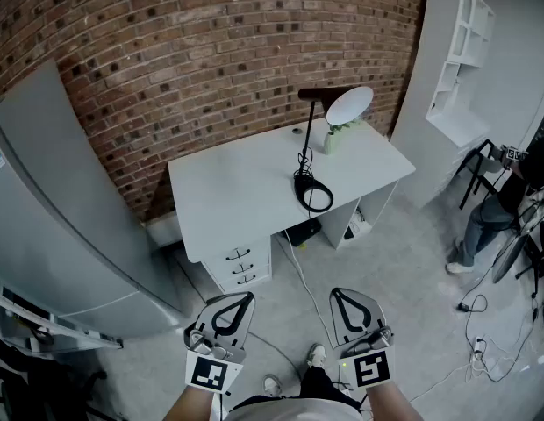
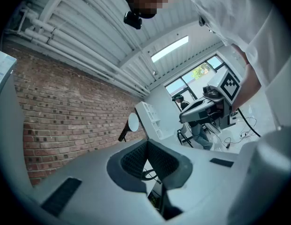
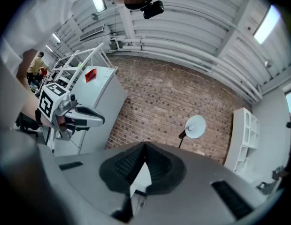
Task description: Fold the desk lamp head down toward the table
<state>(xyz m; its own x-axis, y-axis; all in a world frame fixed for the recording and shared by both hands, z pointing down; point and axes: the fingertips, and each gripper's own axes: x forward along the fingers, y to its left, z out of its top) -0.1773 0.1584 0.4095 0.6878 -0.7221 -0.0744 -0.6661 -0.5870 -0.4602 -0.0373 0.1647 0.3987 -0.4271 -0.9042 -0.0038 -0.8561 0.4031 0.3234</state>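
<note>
Both claws are closed on nothing. L gripper point(image 1: 249, 298) and R gripper point(image 1: 336, 294) have jaw tips pressed together, held level by your waist, well apart from the desk point(image 1: 228, 191). You'll have to walk up and open at least one before anything else.

The lamp point(image 1: 309, 139) stands on the desk's right half. Its ring base point(image 1: 313, 193) sits near the front edge and a thin stem point(image 1: 305, 134) goes up from it. A short dark arm point(image 1: 320, 93) runs across the top to the round white head point(image 1: 349, 105). The head is raised and tilted, so it's not folded yet. A small green thing point(image 1: 332, 137) stands just beside the lamp, under the head; can't tell what it is.

Handling, as I judge it:
- **Weight:** the lamp looks light, w/ a slim stem and an open ring for a foot. It'll prob. tip or skid before a stiff hinge gives.
- **Head:** it's a smooth thin disc, likely slippery and easy to mark, so don't pinch its face.
- **Grip:** take the arm just behind the head, or the head's rim close to the joint, w/ one gripper. Pin the base or low stem w/ the other.
- **Move:** push down slow, and mind the green thing below so the head doesn't knock it over.
</note>
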